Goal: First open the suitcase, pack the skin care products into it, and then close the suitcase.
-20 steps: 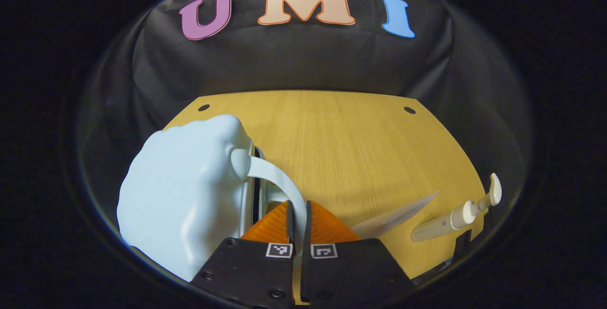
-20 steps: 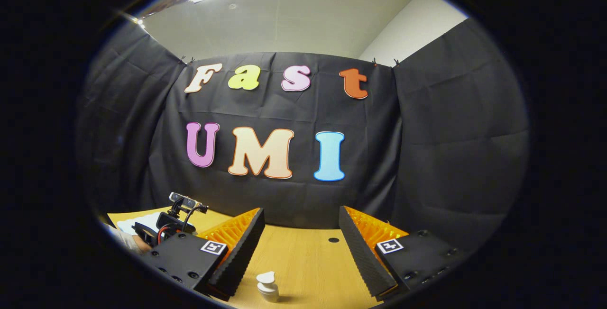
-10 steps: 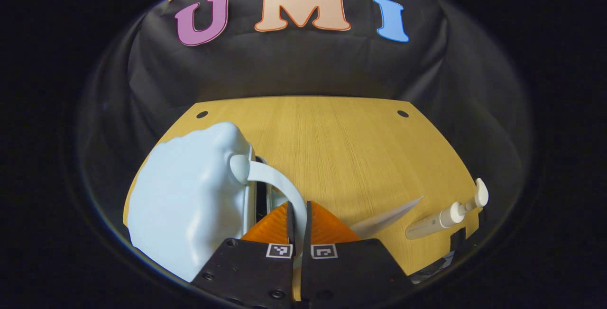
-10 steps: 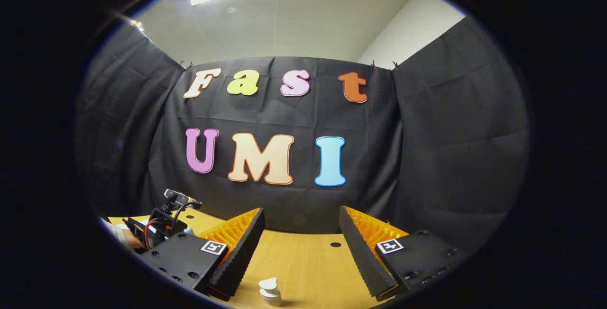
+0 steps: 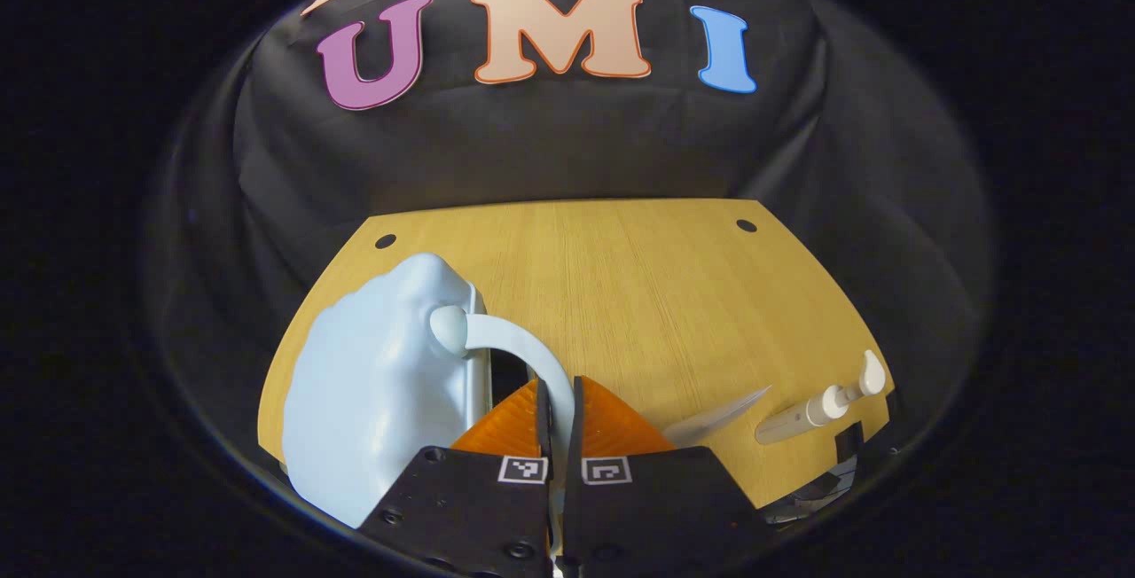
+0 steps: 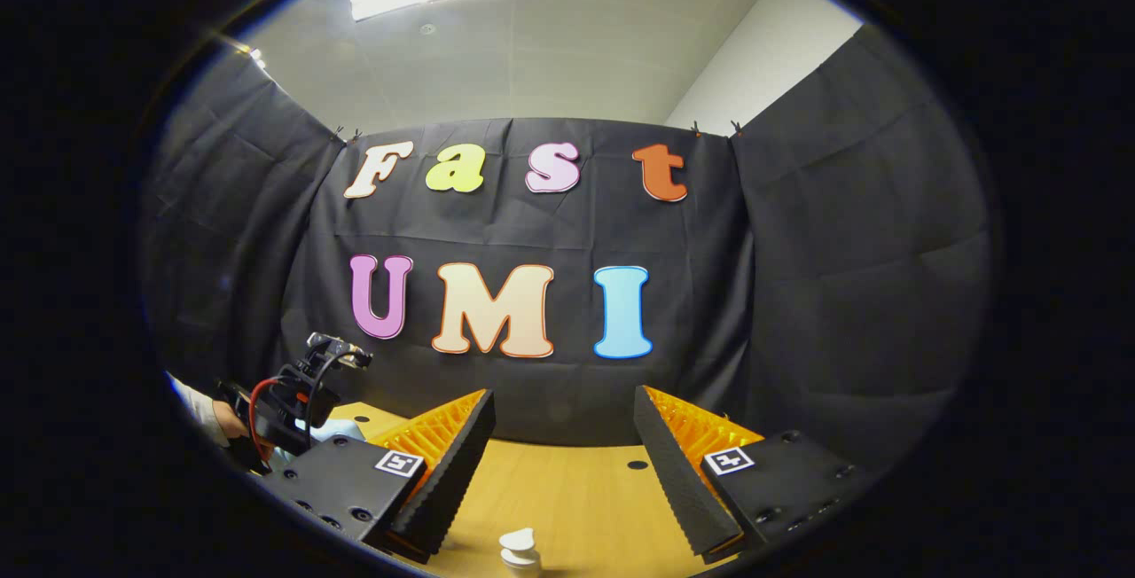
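A pale blue hard-shell suitcase lies at the table's left in the left gripper view. Its curved strap handle runs down between the fingers of my left gripper, which is shut on it. A dark gap shows along the shell's right edge. A cream pump bottle and a flat white tube lie on the table at the right. In the right gripper view my right gripper is open and holds nothing, above the pump bottle's head. The left gripper appears at the far left, over the suitcase.
The wooden table has two small round holes near its far corners. Black cloth walls close in the back and sides. A sleeve shows behind the left gripper in the right gripper view.
The left gripper has risen and drawn back with the handle, and the suitcase shell looks narrower and steeper. The right gripper's view has tipped upward, so the pump head sits lower.
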A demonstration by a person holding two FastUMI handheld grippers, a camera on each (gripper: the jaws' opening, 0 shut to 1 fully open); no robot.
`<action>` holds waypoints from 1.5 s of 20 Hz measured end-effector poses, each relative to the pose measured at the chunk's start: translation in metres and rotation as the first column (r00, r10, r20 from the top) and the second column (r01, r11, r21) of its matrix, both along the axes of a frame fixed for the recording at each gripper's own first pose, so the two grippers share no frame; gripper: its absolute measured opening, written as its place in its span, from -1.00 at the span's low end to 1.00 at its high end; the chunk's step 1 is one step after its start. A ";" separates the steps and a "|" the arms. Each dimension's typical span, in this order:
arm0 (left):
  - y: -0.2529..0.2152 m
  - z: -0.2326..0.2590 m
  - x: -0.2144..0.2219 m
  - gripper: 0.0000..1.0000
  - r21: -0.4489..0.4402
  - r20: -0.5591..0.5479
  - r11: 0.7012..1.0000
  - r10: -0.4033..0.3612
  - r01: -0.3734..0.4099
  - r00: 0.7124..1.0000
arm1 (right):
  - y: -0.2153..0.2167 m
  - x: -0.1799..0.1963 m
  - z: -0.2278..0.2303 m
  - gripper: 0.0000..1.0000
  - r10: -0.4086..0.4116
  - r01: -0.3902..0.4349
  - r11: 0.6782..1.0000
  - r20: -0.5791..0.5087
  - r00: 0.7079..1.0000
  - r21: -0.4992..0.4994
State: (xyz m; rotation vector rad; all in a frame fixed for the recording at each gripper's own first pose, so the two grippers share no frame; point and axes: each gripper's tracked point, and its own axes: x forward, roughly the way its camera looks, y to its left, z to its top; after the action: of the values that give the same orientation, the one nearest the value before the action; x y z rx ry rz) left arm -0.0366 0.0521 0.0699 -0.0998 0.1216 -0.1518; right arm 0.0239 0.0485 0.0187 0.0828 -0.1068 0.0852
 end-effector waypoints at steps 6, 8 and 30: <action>0.060 0.046 -0.032 -1.00 -0.083 0.093 0.997 0.010 -0.003 0.996 | 0.053 0.021 0.000 1.00 0.083 -0.083 0.996 -0.005 0.997 0.035; 0.094 0.062 -0.041 -1.00 -0.102 0.136 0.995 0.034 -0.020 0.990 | 0.074 0.027 0.002 1.00 0.096 -0.096 0.994 0.005 0.995 0.055; 0.294 0.073 -0.040 -1.00 -0.010 0.260 0.986 0.166 -0.169 0.951 | 0.171 0.046 0.019 0.96 -0.003 0.001 0.999 0.053 0.999 0.037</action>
State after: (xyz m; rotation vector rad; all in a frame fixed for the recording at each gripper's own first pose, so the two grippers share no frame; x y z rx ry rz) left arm -0.0765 0.3460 0.1430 -0.0764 -0.1486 0.0066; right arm 0.0695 0.2192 0.0380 0.1179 -0.1612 0.0834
